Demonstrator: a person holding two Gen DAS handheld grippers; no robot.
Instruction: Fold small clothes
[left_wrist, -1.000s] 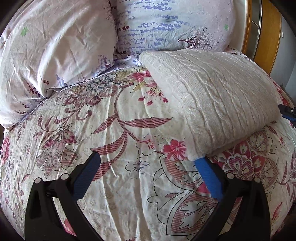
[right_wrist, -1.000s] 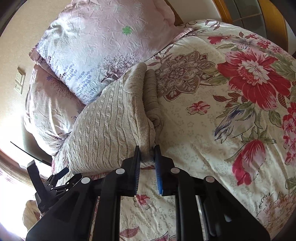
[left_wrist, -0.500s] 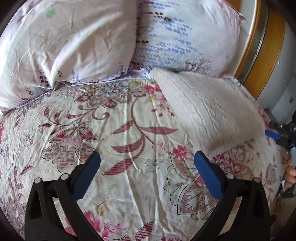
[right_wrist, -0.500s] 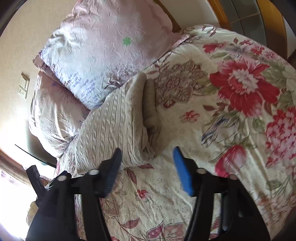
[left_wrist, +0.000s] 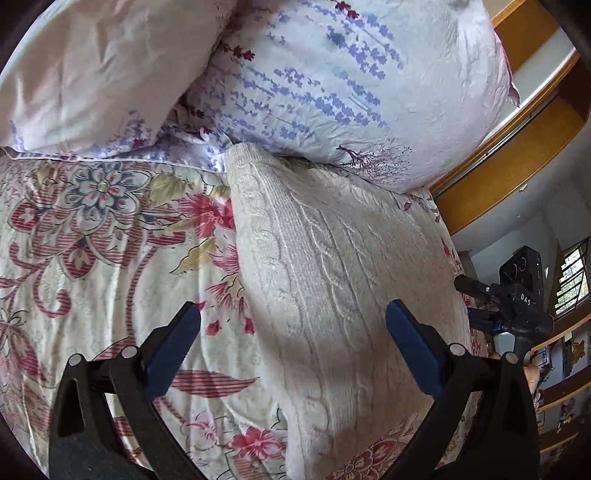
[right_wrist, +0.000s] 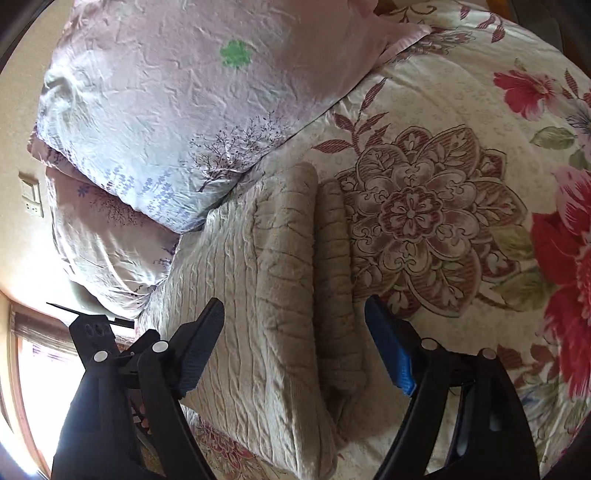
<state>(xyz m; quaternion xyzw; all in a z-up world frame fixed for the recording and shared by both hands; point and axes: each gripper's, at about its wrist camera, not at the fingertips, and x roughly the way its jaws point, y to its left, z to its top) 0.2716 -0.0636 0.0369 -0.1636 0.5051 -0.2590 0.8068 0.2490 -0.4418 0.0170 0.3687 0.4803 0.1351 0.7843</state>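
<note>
A folded cream cable-knit sweater (left_wrist: 332, 280) lies on the floral bedspread (left_wrist: 96, 236), its far end touching the pillows. My left gripper (left_wrist: 291, 343) is open and empty, hovering over the sweater's near left part. In the right wrist view the sweater (right_wrist: 258, 295) shows its stacked folded edges. My right gripper (right_wrist: 295, 332) is open and empty, its fingers spread to either side of those edges, above them. The right gripper also shows at the left wrist view's right edge (left_wrist: 517, 295).
Two pillows (left_wrist: 332, 74) (left_wrist: 92, 66) lie at the head of the bed, one over the sweater's far end. A wooden headboard frame (left_wrist: 517, 147) stands at the right. A wall switch (right_wrist: 31, 199) is beside the bed. The bedspread (right_wrist: 461, 184) stretches to the right.
My right gripper let go of the sweater's folded edge and opened wide. Both grippers moved forward over the sweater toward the pillows. The sweater stays folded on the bed.
</note>
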